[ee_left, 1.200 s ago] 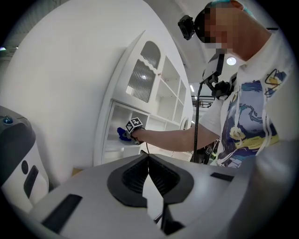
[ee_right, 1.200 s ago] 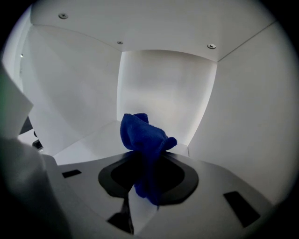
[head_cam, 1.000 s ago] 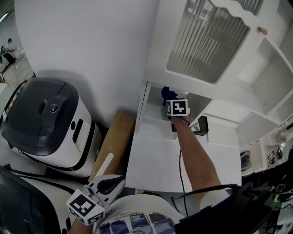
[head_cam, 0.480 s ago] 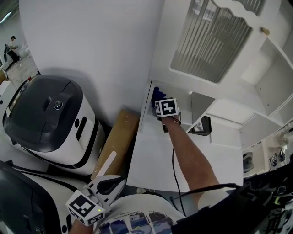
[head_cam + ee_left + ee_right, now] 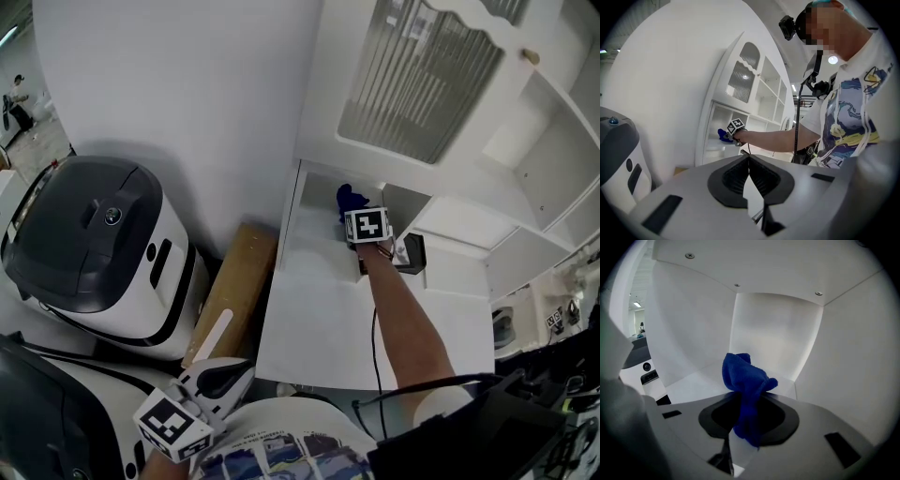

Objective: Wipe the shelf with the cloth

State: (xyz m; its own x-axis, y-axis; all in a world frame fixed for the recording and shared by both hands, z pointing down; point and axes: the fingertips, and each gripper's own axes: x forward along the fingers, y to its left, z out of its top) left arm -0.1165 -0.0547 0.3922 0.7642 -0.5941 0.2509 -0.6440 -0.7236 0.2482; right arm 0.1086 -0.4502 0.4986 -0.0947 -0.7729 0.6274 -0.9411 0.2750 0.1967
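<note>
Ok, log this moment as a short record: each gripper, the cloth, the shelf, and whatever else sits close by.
Right gripper: fingers shut on the blue cloth, reached into the cabinet's open compartment
Cloth state: bunched, sticking out ahead of the fingers; contact with the shelf cannot be told
Shelf: white, flat, running out in front of the compartment
Left gripper: fingers together, nothing between them, held low by the person's body, away from the cabinet
Nearby: small black object on the shelf beside the right arm; ribbed-glass door above; cardboard left of the cabinet
</note>
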